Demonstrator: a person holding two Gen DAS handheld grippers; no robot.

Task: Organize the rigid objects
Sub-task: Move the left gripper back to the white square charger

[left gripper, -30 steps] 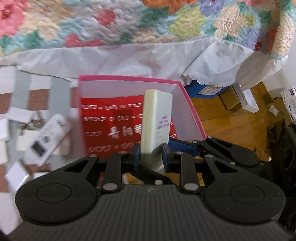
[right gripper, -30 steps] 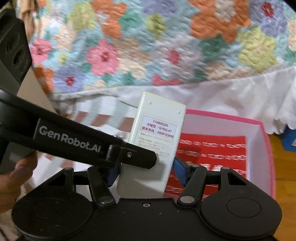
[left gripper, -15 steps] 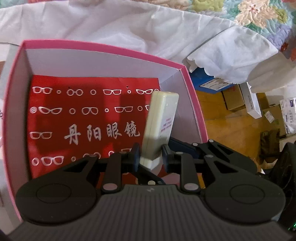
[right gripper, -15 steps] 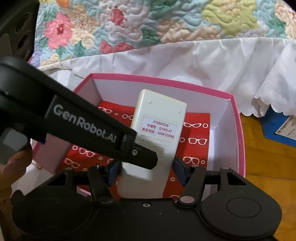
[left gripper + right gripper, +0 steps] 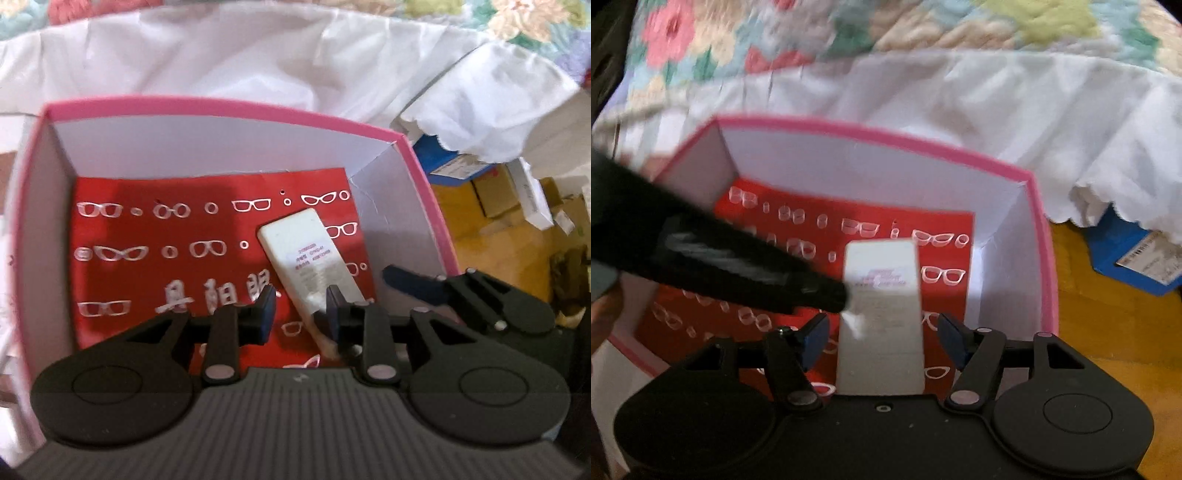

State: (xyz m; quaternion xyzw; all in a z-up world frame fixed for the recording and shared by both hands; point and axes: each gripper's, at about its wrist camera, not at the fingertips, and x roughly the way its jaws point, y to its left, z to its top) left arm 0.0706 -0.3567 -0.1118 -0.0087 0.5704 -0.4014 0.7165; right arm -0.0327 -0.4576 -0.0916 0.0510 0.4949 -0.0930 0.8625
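A white remote (image 5: 310,258) lies slanted, label side up, on the red glasses-print lining of a pink box (image 5: 221,107). My left gripper (image 5: 300,314) hangs just over its near end, jaws opening. Red lining shows between the pads, and the remote's end runs behind the right pad. In the right wrist view the remote (image 5: 881,295) sits between the fingers of my right gripper (image 5: 882,336), jaws opening, with a gap on each side. The left gripper's black finger (image 5: 738,266) reaches in from the left to the remote's edge inside the box (image 5: 886,136).
A white bed skirt (image 5: 258,62) and a floral quilt (image 5: 812,37) hang behind the box. On the wooden floor (image 5: 1108,332) to the right are a blue box (image 5: 1126,258) and cardboard cartons (image 5: 498,195). A hand (image 5: 598,306) shows at the left edge.
Both grippers sank into the pink box with the remote. The left jaws let go of it and the right jaws widened; the remote tipped from upright to lying slanted on the lining.
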